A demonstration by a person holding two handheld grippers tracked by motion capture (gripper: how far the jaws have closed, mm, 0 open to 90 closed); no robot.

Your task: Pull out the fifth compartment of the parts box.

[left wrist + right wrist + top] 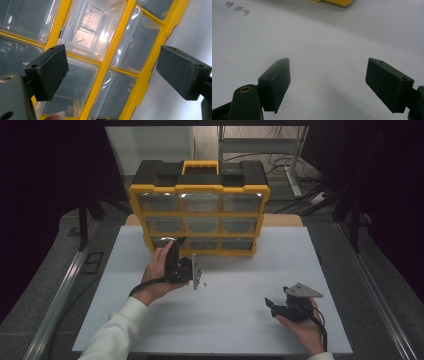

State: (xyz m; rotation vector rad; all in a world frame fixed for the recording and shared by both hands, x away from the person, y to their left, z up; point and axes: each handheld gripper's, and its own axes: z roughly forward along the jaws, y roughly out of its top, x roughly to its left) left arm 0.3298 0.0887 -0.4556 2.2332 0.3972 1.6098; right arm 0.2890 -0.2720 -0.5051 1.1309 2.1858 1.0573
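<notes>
The yellow-framed drawer organizer (200, 212) is standing upright at the far edge of the white desk (220, 320). The left tool (176, 251) is being held wide open and empty at its bottom-left clear drawer (75, 92) (thin, slick plastic, probably light). The lip is judged the best hold. The right tool (274, 304) is resting open, empty.

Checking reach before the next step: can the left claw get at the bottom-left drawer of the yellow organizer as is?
Probably yes. The left claw is open and right at the bottom-left drawer of the organizer, with nothing visible between them.
</notes>
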